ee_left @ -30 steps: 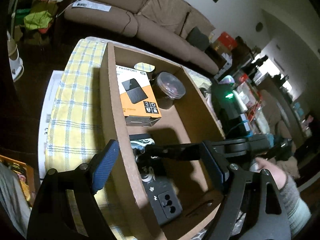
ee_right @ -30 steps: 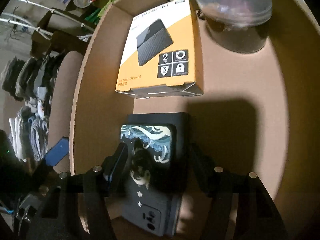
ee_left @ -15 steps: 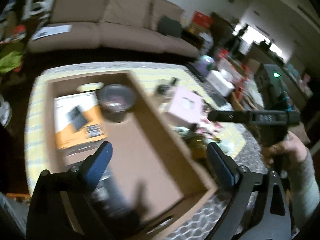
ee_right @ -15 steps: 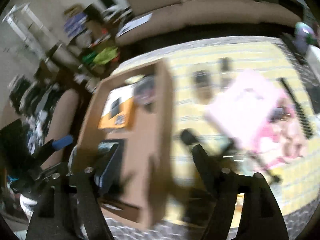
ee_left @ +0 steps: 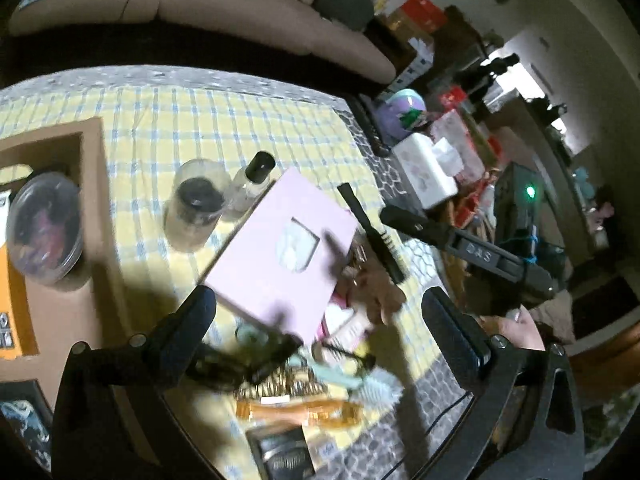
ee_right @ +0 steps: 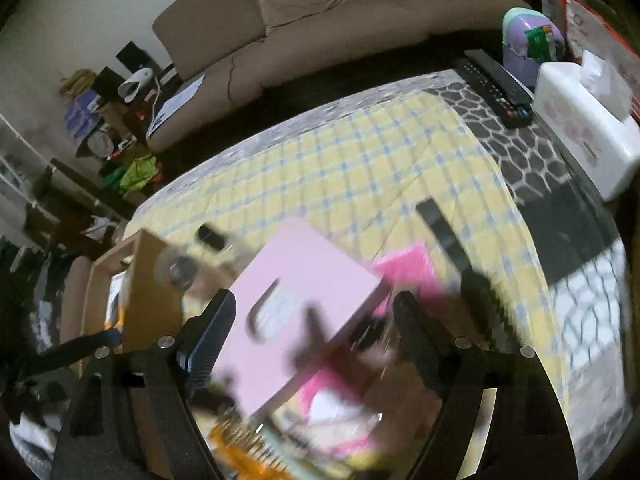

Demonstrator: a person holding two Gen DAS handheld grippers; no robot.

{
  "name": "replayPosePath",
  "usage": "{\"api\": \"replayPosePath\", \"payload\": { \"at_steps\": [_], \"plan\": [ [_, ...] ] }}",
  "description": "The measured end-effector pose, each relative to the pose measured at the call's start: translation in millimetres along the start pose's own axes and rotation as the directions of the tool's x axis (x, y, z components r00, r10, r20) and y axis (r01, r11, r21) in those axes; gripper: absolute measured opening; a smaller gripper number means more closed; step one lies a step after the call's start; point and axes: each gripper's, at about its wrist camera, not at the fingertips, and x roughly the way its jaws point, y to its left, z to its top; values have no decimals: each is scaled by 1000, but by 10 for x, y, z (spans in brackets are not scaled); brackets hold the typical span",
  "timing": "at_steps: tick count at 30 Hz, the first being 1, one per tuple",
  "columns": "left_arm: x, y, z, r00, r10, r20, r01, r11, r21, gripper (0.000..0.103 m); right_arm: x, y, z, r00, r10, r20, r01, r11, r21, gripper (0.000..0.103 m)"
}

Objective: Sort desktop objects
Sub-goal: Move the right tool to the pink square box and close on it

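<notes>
I am holding both tongs spread wide and empty: the left gripper (ee_left: 320, 316) is hovering over the clutter beside the brown cardboard box (ee_left: 94, 200), and the right gripper (ee_right: 312, 332) is hanging above the flat pale pink rectangular box (ee_right: 296, 296), which is lying tilted on a heap of small items on the yellow checked cloth (ee_right: 360, 168).

Already sorted, inside the cardboard box, are sitting a round clear plastic tub with a lid (ee_left: 42, 228) and an orange carton at the left edge. Not yet sorted, on the cloth, are standing a clear glass jar with a dark inside (ee_left: 196, 204) and, touching it, a small clear bottle with a black cap (ee_left: 252, 180); a black comb (ee_left: 372, 232) is lying by the pink box.

Risks, in my judgement: the right view is badly blurred, so a descent now could miss the pink box edge; the box is wide and resting unevenly, so gripping it could tip it onto the jar and bottle, or scatter the heap beneath.

Writing: I am reading "DAS" on the right tool's arm (ee_left: 476, 252). Nothing else is legible.
</notes>
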Motion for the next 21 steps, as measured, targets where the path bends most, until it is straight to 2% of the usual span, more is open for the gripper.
{"api": "replayPosePath", "payload": {
  "at_steps": [4, 9, 14, 19, 21],
  "plan": [
    [271, -22, 2, 1000, 23, -19, -23, 1000, -10, 103, 254, -119, 84, 999, 49, 16, -48, 998, -37, 83],
    [588, 123, 1, 996, 67, -50, -72, 993, -93, 103, 529, -200, 102, 999, 47, -26, -49, 995, -84, 83],
    [808, 248, -84, 992, 76, -103, -91, 985, -146, 103, 679, -272, 59, 996, 69, -65, -75, 992, -98, 83],
    [901, 203, -101, 989, 109, -96, -120, 986, -119, 103, 817, -252, -19, 986, 117, -119, -131, 985, -113, 81],
    [926, 180, -98, 989, 108, -98, -119, 986, -117, 103, 841, -189, -47, 988, 85, -127, -105, 982, -160, 82]
  ]
}}
